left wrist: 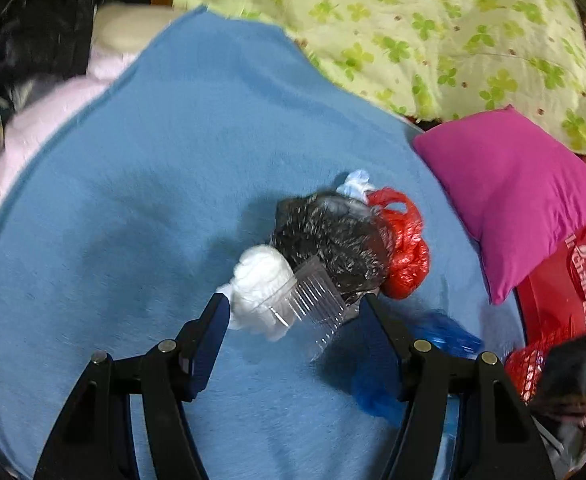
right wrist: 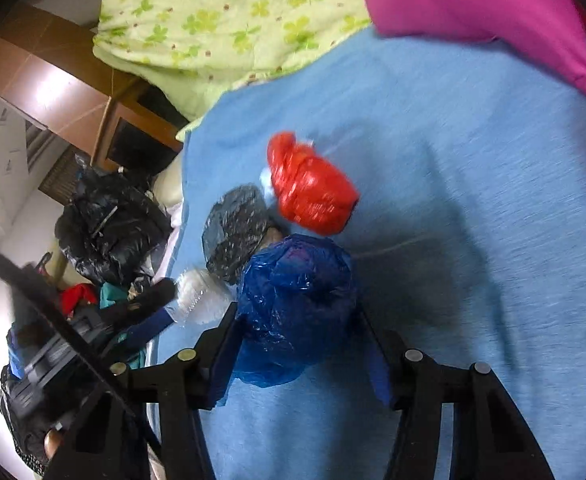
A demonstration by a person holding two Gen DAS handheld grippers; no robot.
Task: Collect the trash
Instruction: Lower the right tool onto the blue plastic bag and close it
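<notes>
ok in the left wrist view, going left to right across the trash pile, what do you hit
white bag → clear plastic cup → black bag → red bag → magenta pillow

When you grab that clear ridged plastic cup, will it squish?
Probably. The clear ridged plastic cup looks thin-walled, so the open left gripper could crumple it. It likely weighs little. Lying on its side on the blue blanket, it might roll away if nudged.

Each hand-held gripper [left wrist: 293, 308] [right wrist: 297, 320] has black angular arms, silver round bolts and dark blue finger pads [left wrist: 209, 344].
</notes>
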